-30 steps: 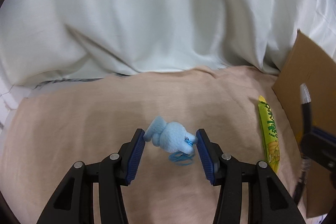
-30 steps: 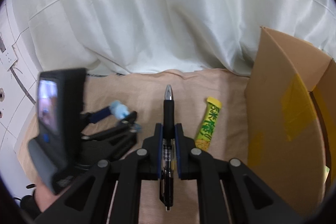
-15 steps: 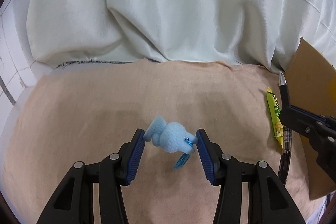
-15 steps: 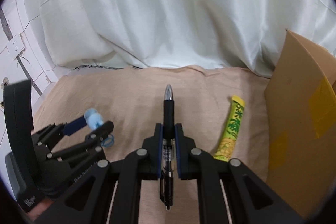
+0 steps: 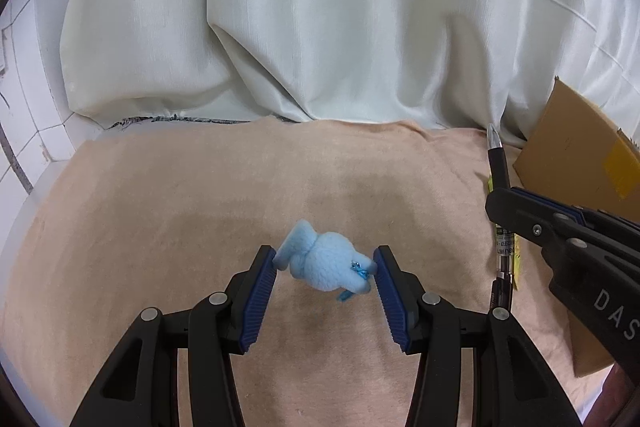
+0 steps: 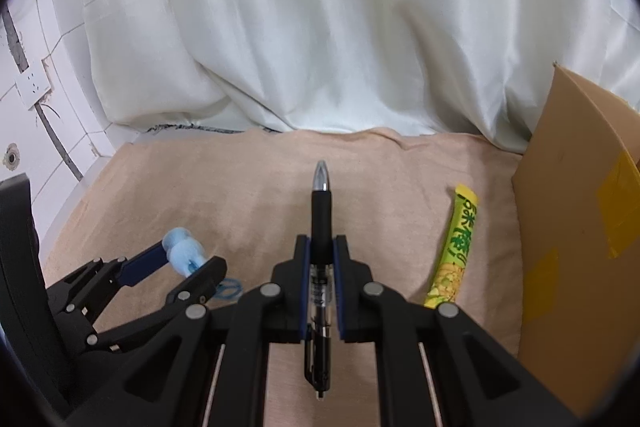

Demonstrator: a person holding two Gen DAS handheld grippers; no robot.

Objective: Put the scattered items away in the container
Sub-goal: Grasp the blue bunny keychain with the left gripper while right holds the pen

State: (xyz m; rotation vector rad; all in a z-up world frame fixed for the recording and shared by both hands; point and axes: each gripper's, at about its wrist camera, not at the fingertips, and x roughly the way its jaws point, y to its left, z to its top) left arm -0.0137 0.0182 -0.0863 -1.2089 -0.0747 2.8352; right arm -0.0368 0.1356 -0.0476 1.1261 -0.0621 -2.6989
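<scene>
A light blue plush toy [image 5: 326,265] hangs above the beige cloth, and my left gripper [image 5: 324,257] is shut on it, one blue pad on each side. A thin blue loop [image 5: 345,295] dangles under the toy. In the right wrist view the same toy [image 6: 182,247] sits in the left gripper [image 6: 191,255] at the lower left. My right gripper [image 6: 321,241] is shut on a black pen [image 6: 321,205] whose silver tip points forward. The pen [image 5: 497,163] and right gripper [image 5: 520,205] also show at the right of the left wrist view. The open cardboard box [image 6: 580,227] stands at the right.
A yellow-green snack stick [image 6: 456,243] lies on the beige cloth [image 6: 240,187] beside the box wall [image 5: 580,155]. A white curtain [image 6: 320,27] hangs along the back. A tiled wall with a socket [image 6: 34,89] is at the left.
My left gripper has carried the toy to the left, away from the box, and wall tiles have come into its view. The right gripper, still holding the pen, has shifted left too.
</scene>
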